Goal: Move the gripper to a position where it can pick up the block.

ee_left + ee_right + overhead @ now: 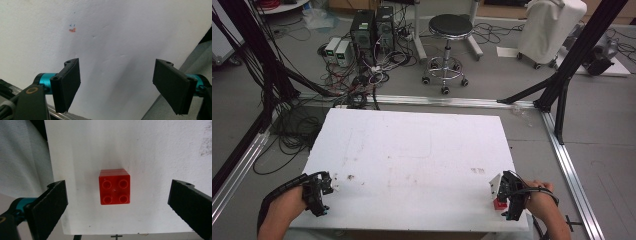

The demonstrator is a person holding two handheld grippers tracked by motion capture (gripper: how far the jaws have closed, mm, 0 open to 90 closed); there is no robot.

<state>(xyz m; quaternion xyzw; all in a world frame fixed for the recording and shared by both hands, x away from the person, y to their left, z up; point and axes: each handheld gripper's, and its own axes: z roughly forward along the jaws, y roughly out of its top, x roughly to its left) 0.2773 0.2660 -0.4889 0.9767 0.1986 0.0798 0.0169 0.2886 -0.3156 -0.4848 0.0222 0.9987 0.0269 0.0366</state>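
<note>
A red four-stud brick (114, 187) sits upright between the parted right tongs (117, 205).

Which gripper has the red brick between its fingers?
The right gripper: the red brick sits studs-up on the white board between its open fingers, untouched. The left gripper, also open, has bare board under it.

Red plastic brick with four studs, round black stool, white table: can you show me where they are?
Red plastic brick with four studs (114, 191): right gripper view, top face between studs.
Round black stool (451, 24): high view, seat cushion.
White table (422, 150): high view, bare middle of top.
</note>
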